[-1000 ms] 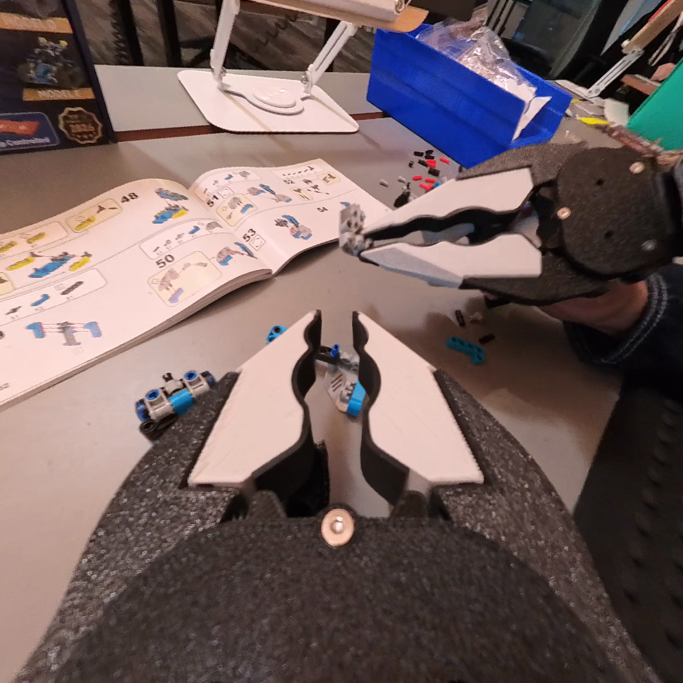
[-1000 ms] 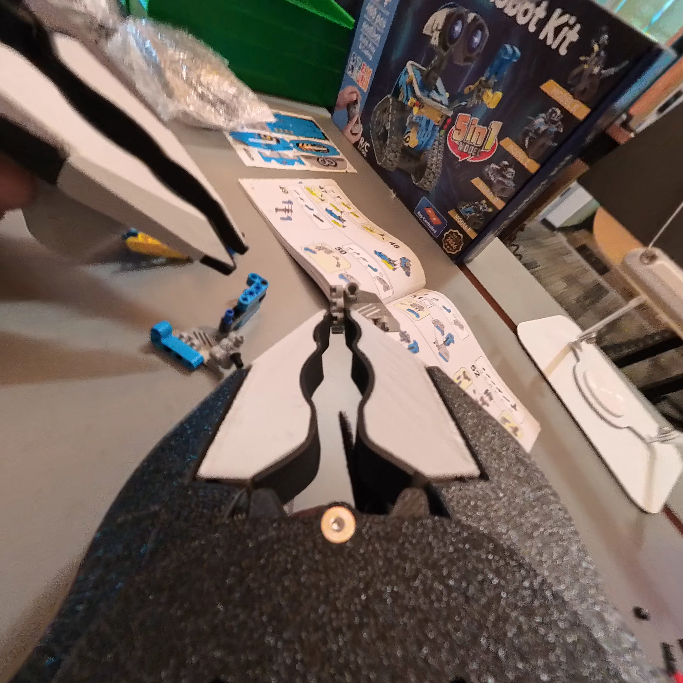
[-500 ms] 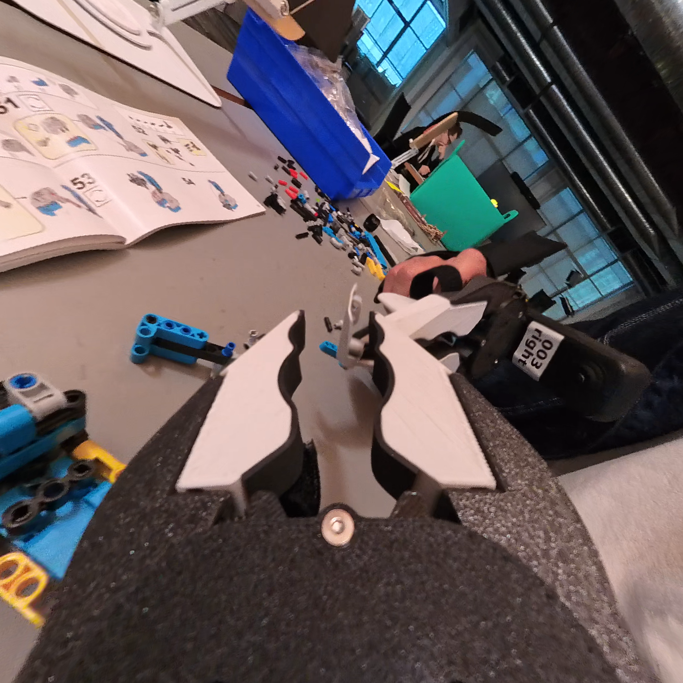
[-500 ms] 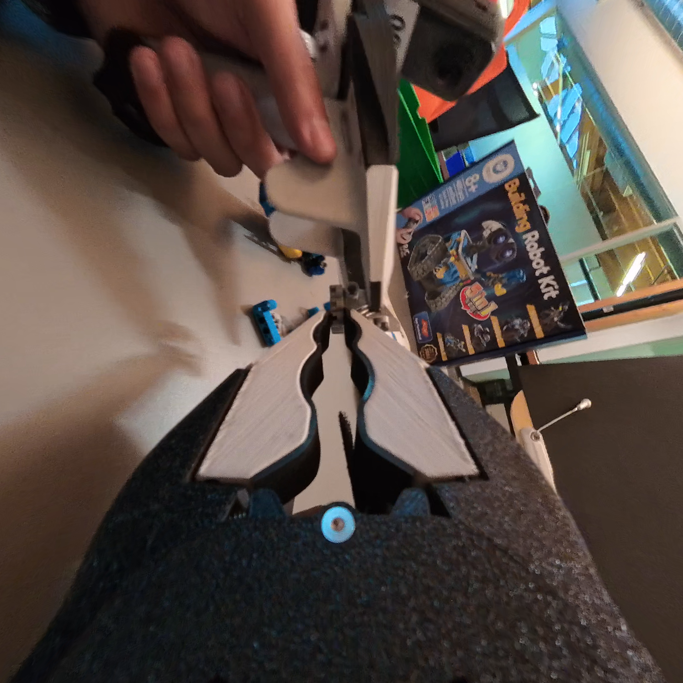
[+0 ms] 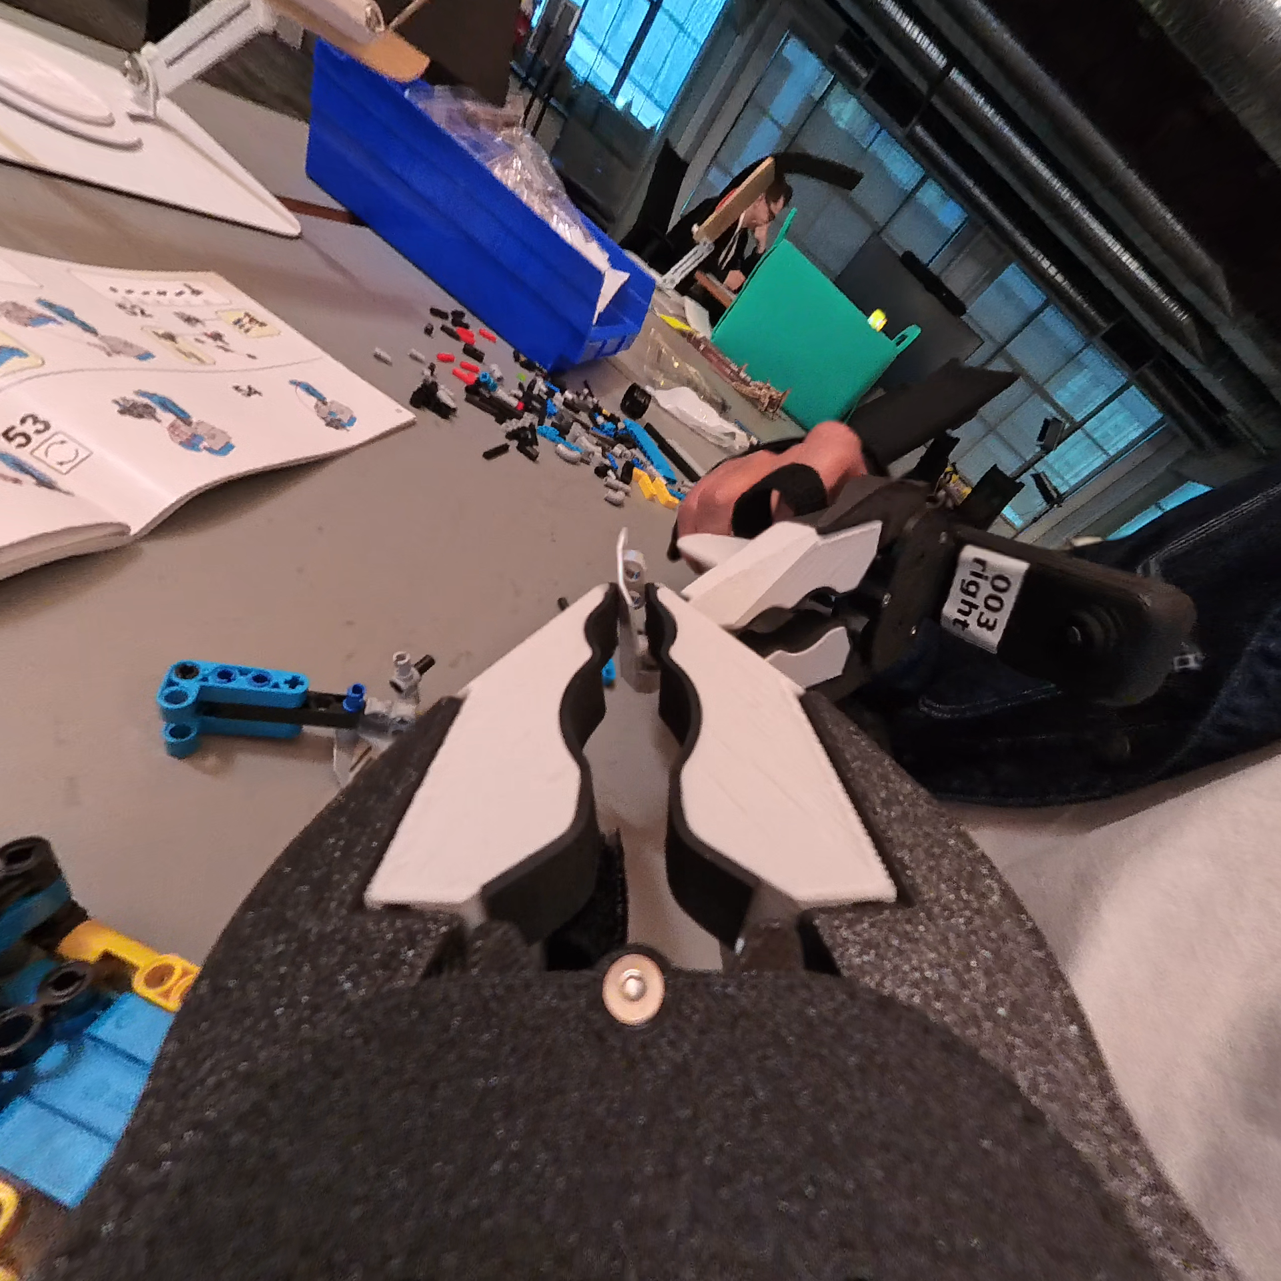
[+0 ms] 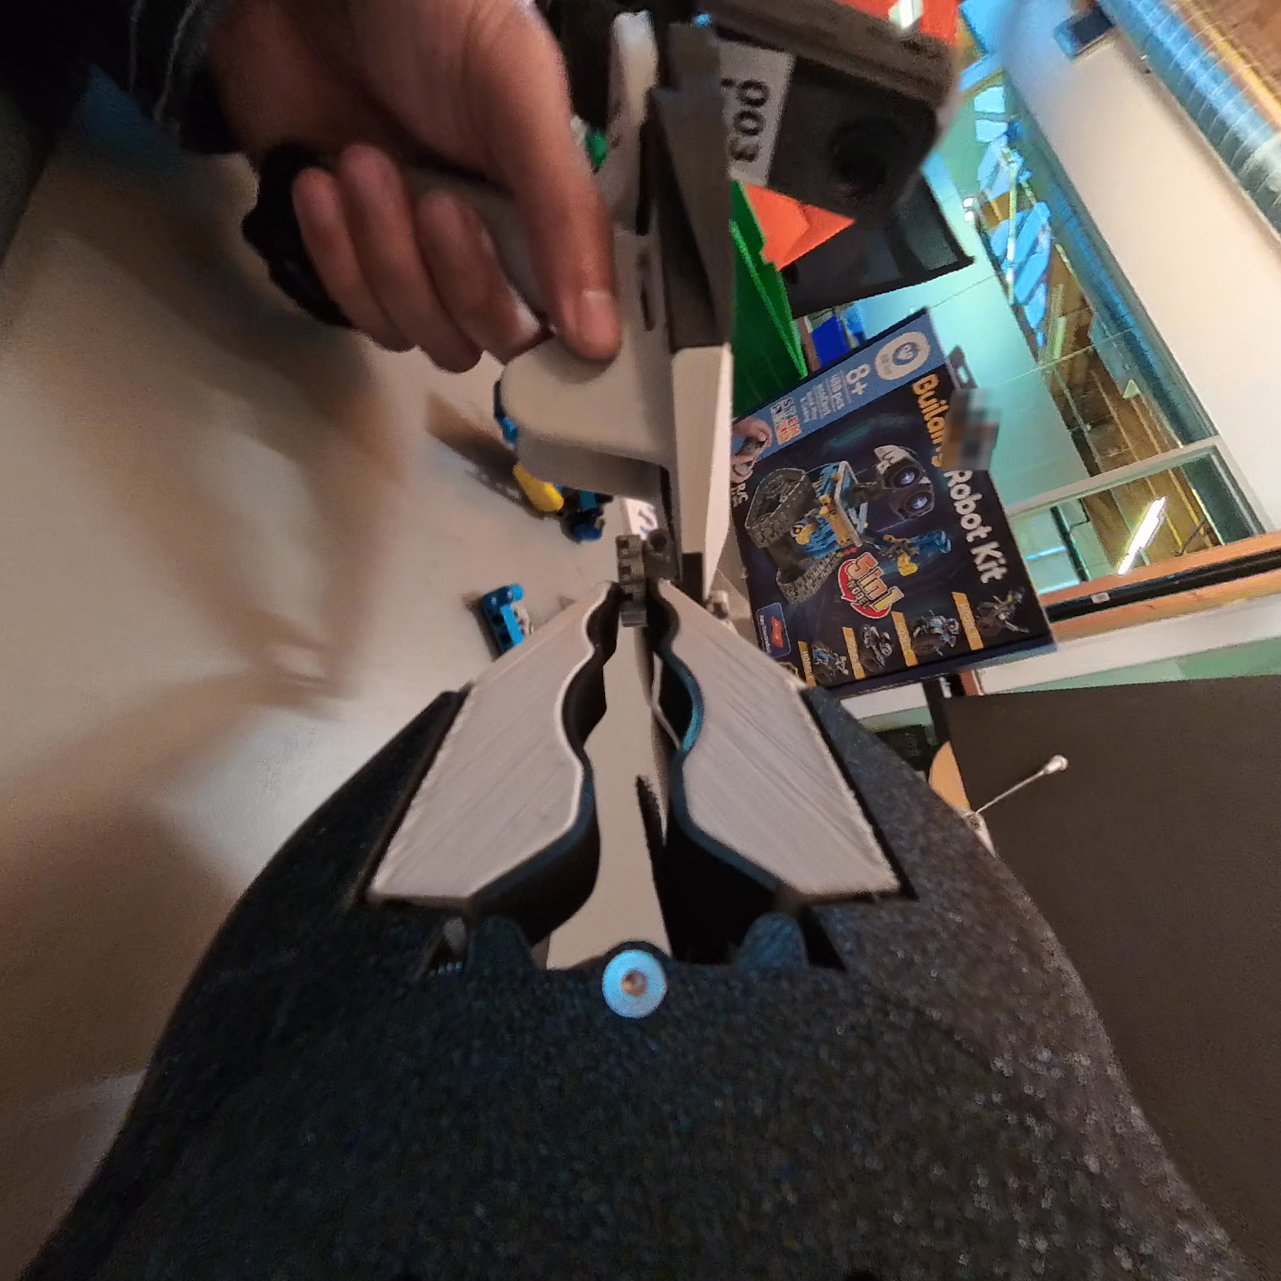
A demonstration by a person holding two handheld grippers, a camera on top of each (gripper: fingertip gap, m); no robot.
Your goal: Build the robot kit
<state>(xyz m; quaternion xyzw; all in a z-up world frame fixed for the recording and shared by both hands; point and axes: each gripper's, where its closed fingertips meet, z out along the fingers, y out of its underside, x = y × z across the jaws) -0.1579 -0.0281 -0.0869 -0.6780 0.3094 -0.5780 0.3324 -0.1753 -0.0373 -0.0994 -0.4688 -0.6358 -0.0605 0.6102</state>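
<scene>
A grey table [image 5: 388, 554] carries an open instruction booklet [image 5: 159, 395]; right of the booklet sit a blue bin [image 5: 457, 208] and scattered small parts [image 5: 554, 430], probably pins.

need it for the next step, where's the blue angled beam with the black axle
In the left wrist view, the blue angled beam lies on the grey table, left of the left gripper and below the open instruction booklet.

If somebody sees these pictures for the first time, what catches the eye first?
Centre stage, both tongs meet on one small grey part: the left tongs and the right tongs each pinch it. Behind lie an open booklet and a blue bin.
</scene>
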